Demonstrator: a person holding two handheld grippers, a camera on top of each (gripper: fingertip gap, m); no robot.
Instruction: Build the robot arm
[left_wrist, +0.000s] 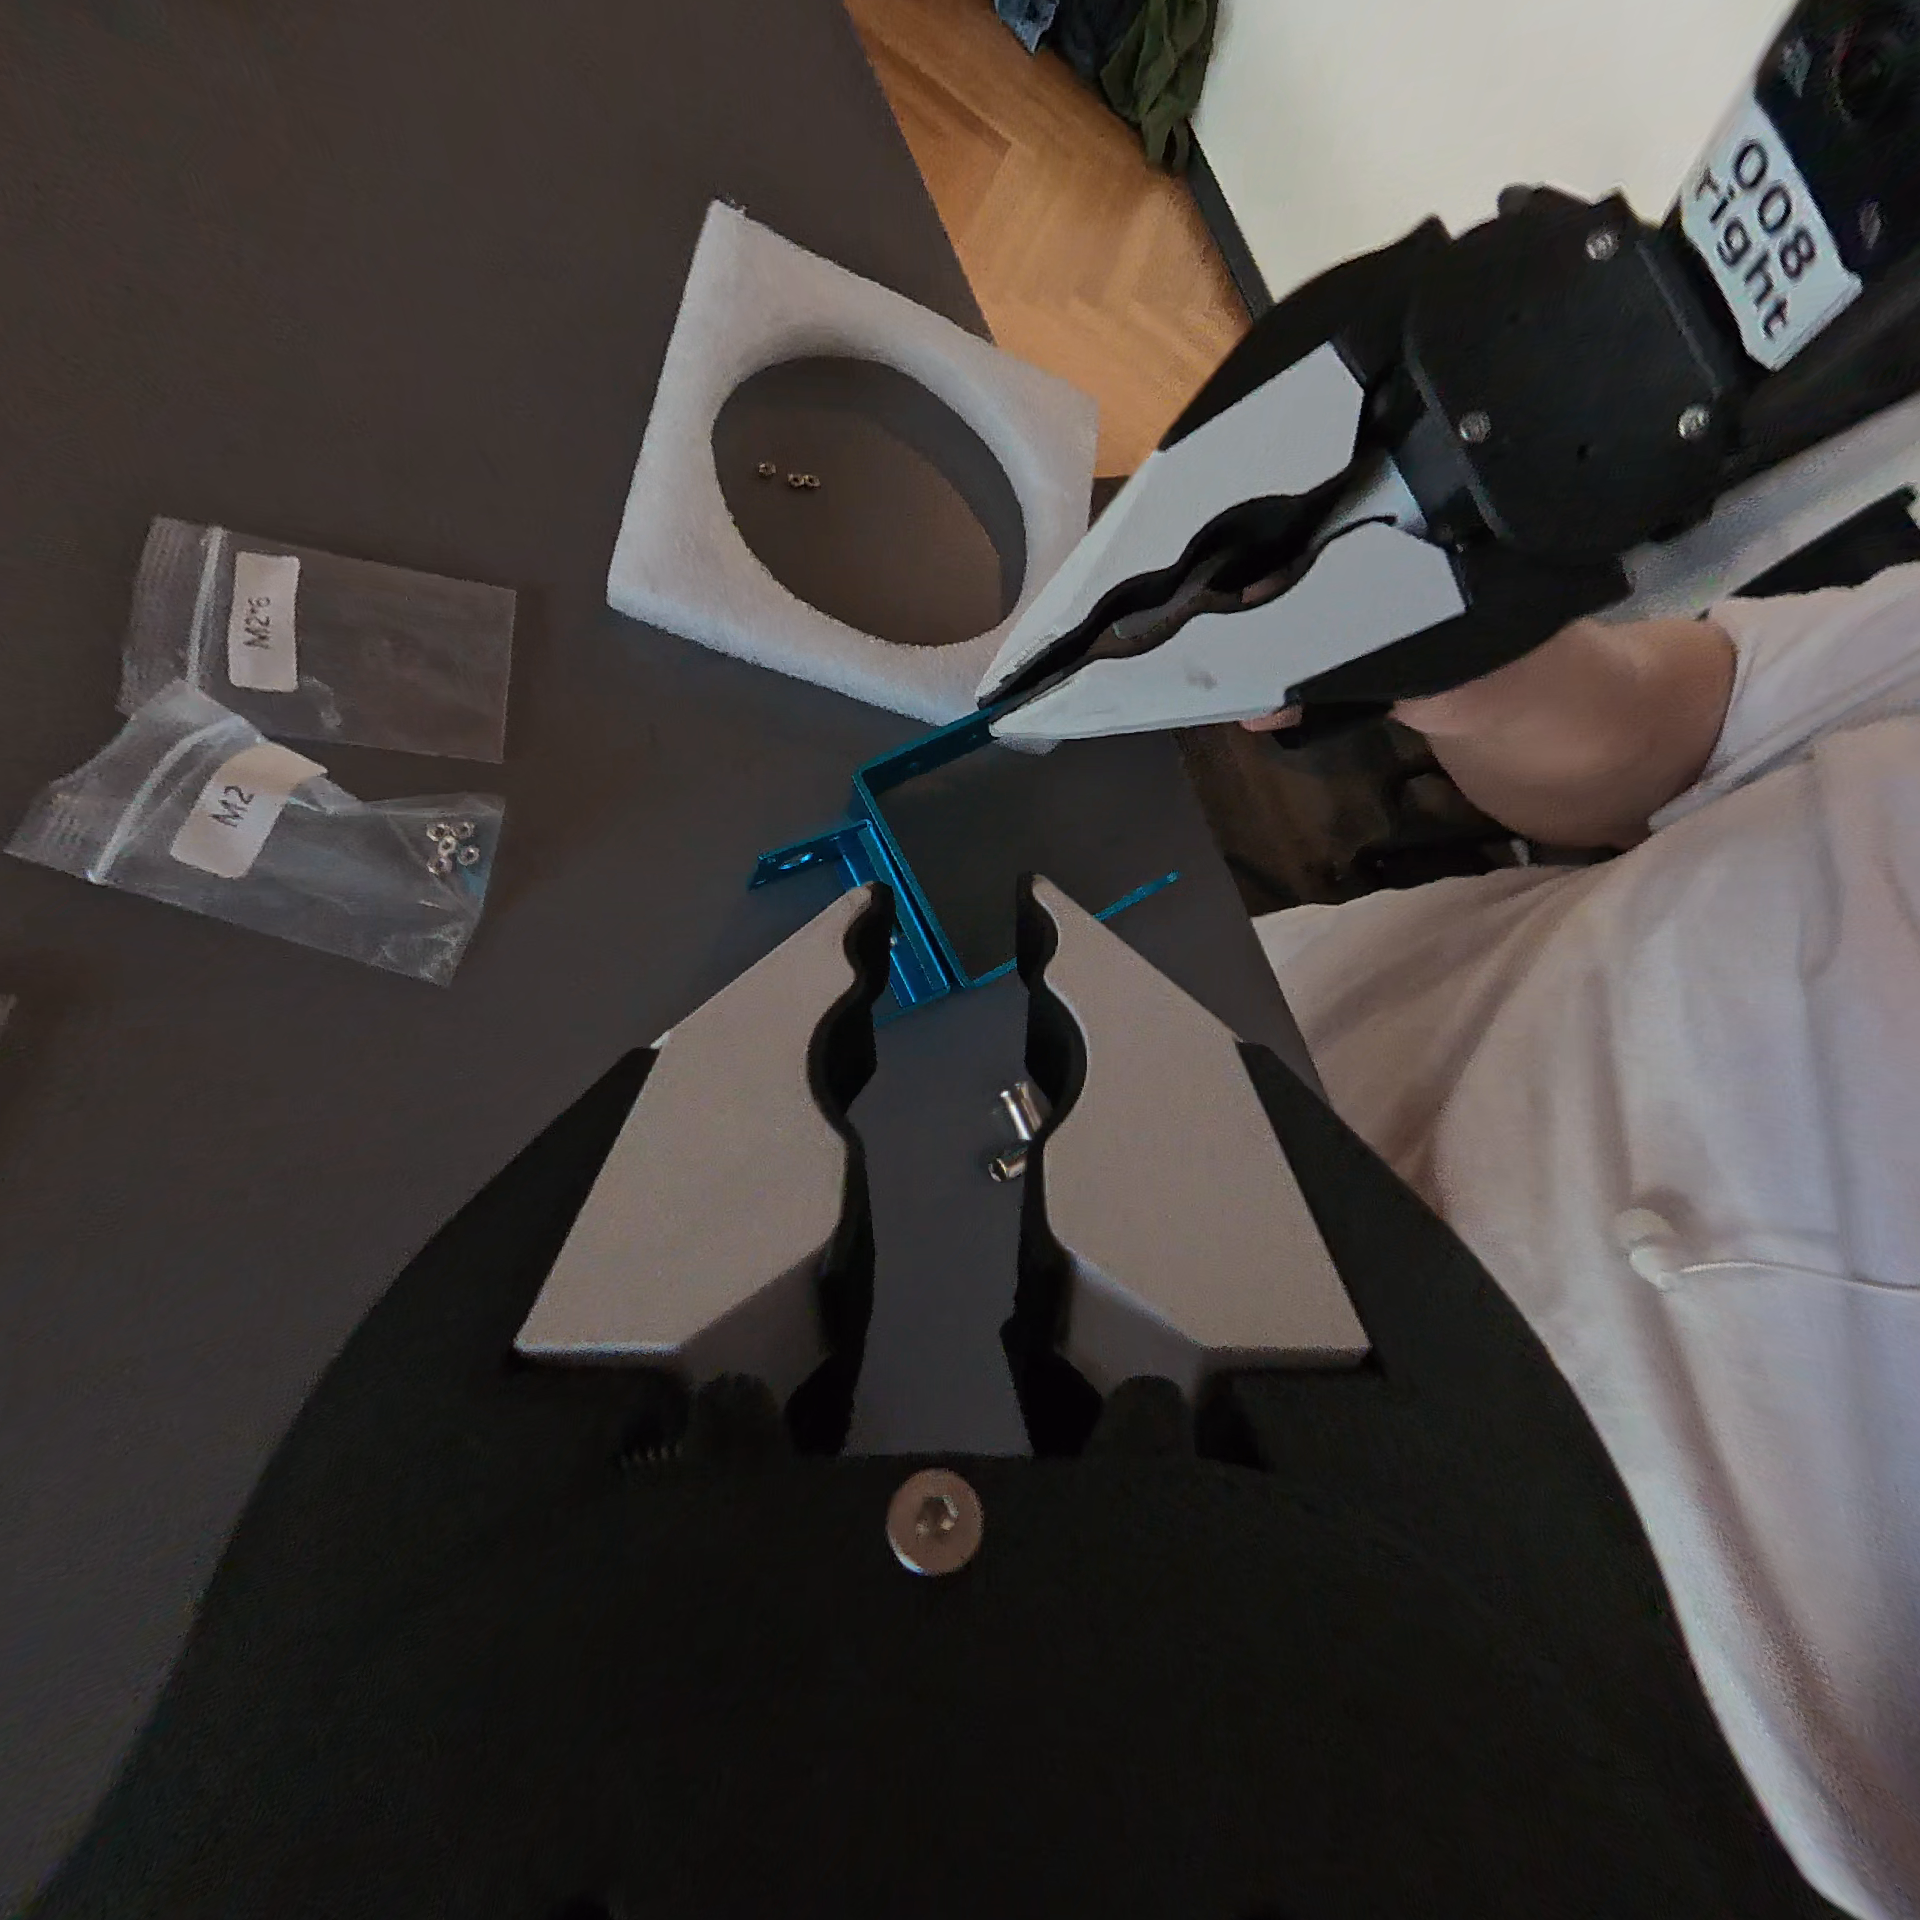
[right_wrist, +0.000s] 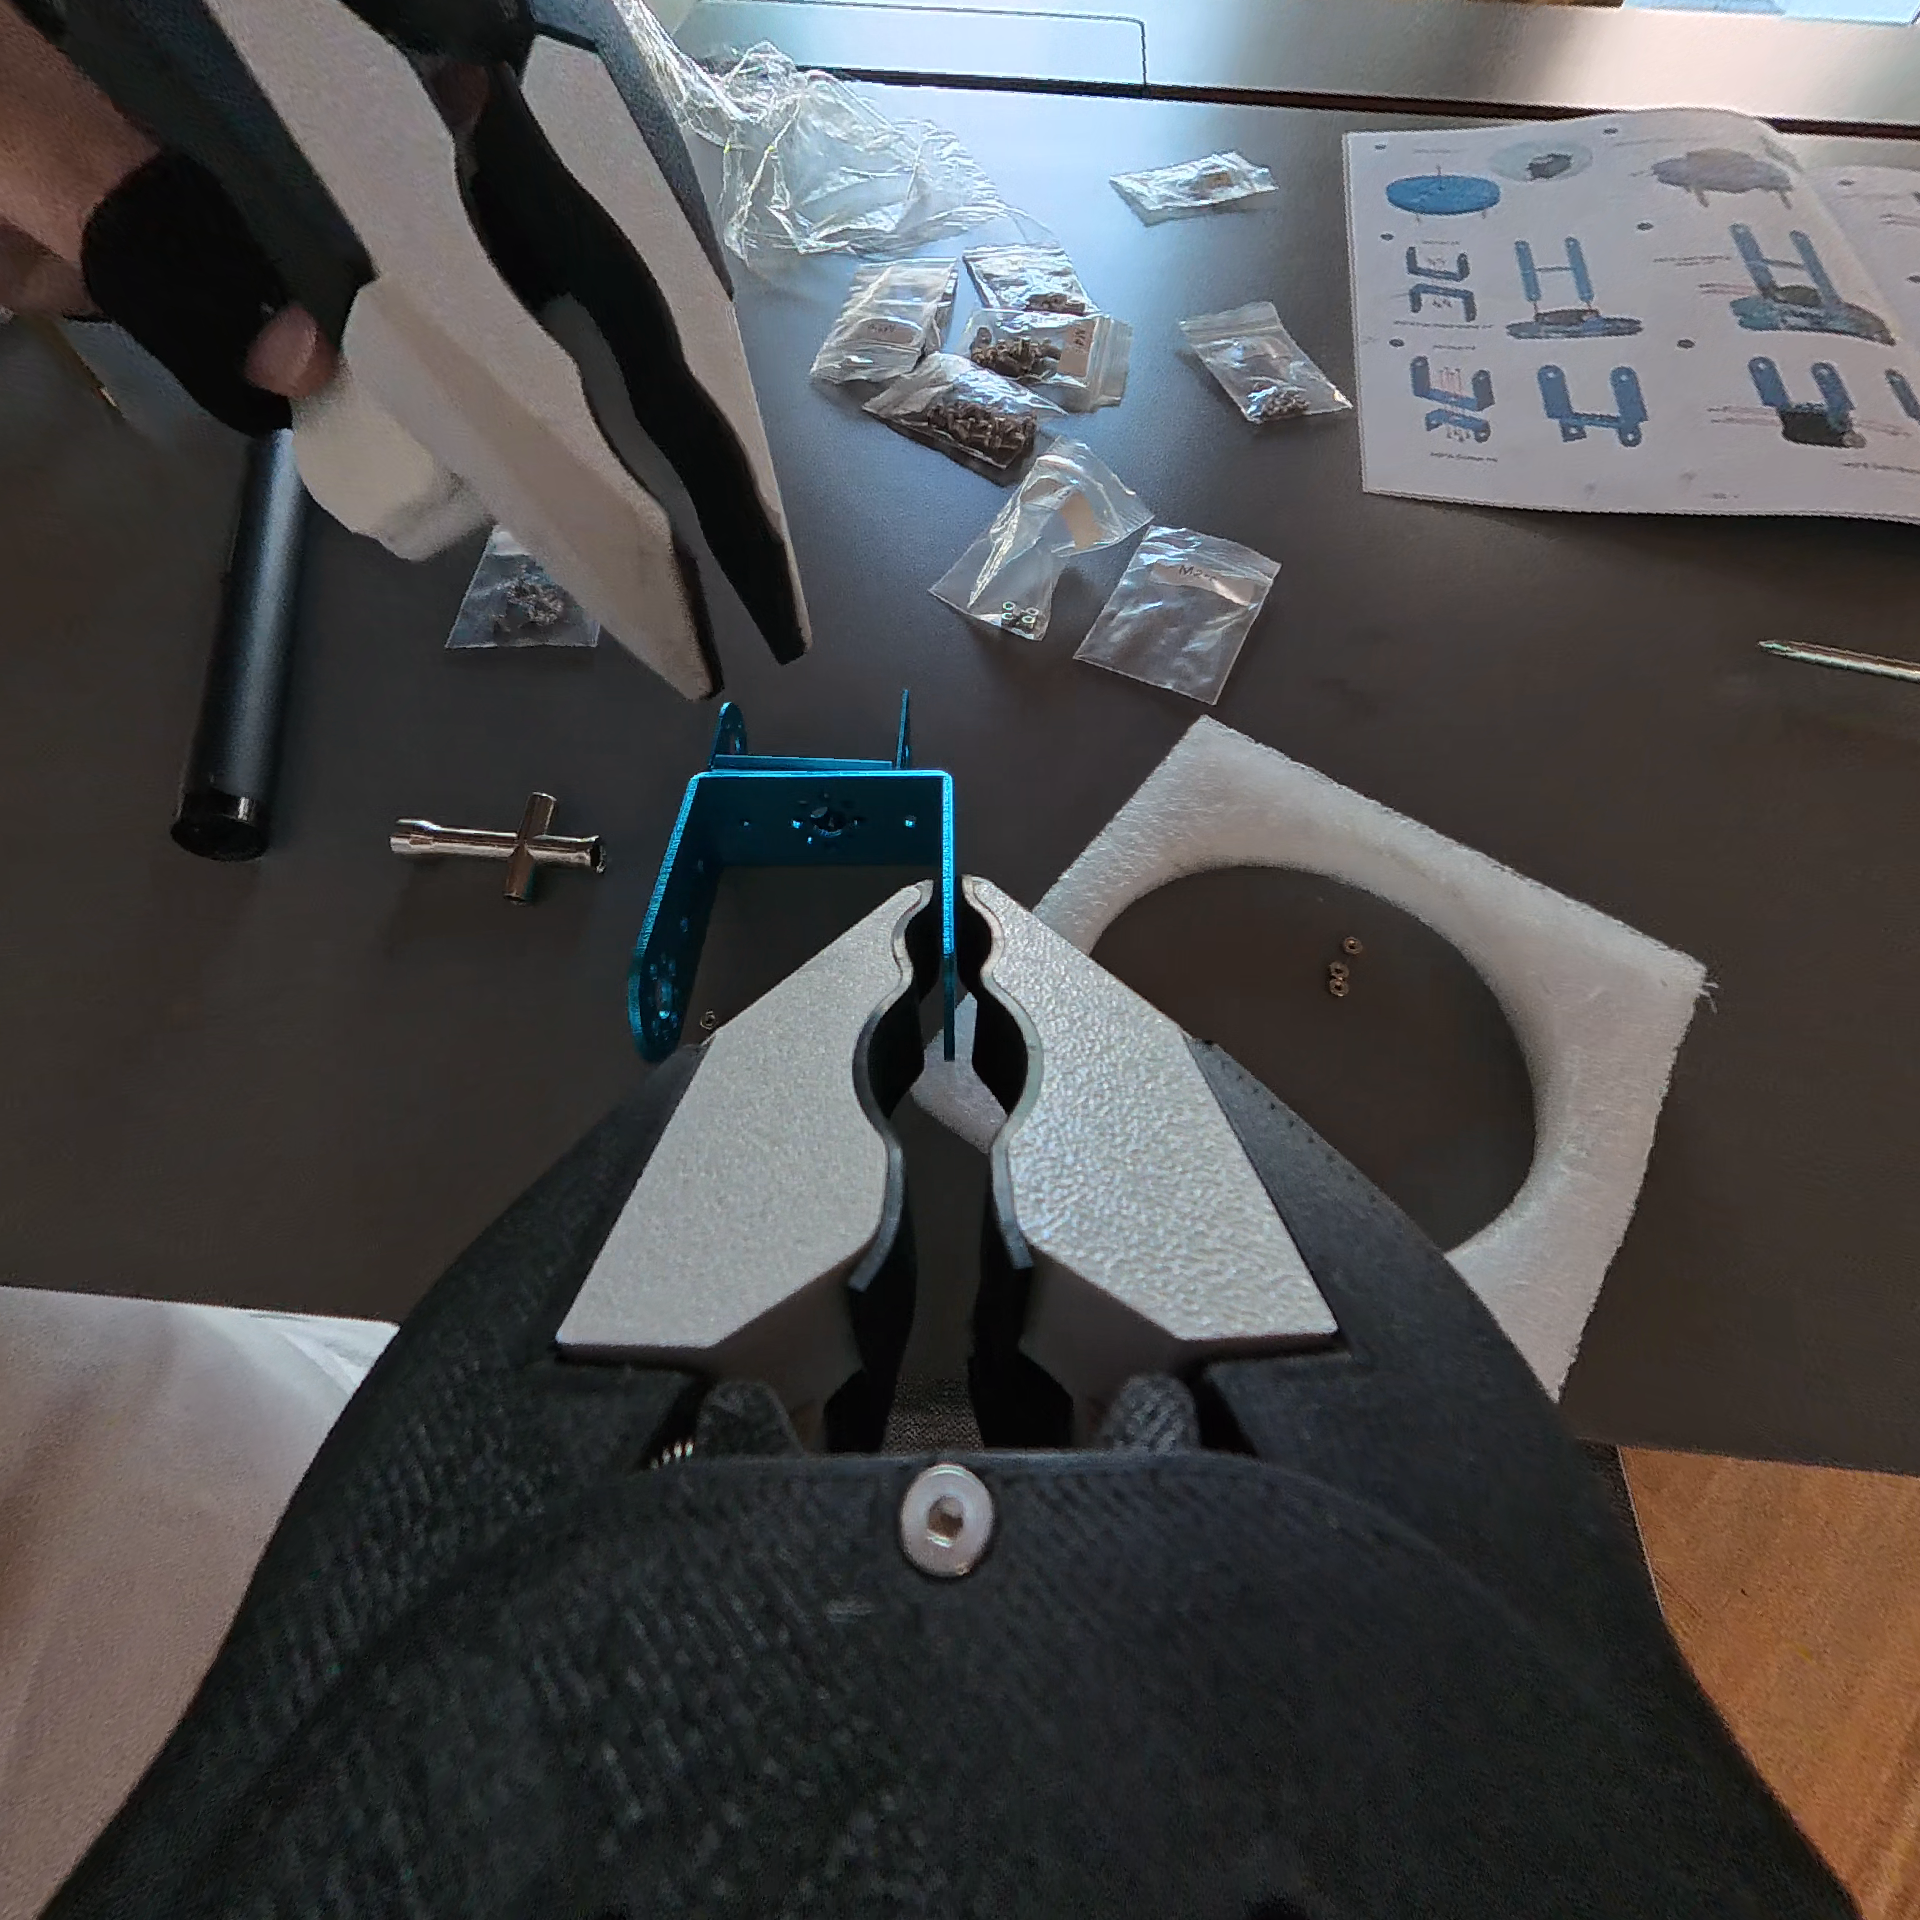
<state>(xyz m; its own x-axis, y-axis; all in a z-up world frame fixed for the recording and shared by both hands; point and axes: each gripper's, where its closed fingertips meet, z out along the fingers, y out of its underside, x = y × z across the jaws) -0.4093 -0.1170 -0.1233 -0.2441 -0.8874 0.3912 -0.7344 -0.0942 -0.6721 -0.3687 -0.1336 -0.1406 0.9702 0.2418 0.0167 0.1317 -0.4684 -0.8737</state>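
Observation:
A blue metal U-shaped bracket (right_wrist: 821, 821) stands on the dark table, with a smaller blue bracket (left_wrist: 795, 860) joined to its far side. My right gripper (right_wrist: 948, 894) is shut on the bracket's right side wall (right_wrist: 948, 831). It also shows in the left wrist view (left_wrist: 992, 717), pinching the end of that wall (left_wrist: 925, 753). My left gripper (left_wrist: 954, 894) is open and empty, its jaws spread over the bracket's base (left_wrist: 914, 935). In the right wrist view, the left gripper (right_wrist: 748, 665) hovers just above the bracket's far edge without touching it.
A white foam square (right_wrist: 1558, 1039) with a round hole holds tiny nuts (right_wrist: 1340, 971). A cross socket wrench (right_wrist: 509, 847), a dark cylinder (right_wrist: 249, 644), several small parts bags (right_wrist: 987, 364), a printed sheet (right_wrist: 1631, 312) and loose metal standoffs (left_wrist: 1013, 1122) lie around. The person's white shirt (left_wrist: 1558, 1143) borders the table. My hands' fingertips stand some 6 cm from each other.

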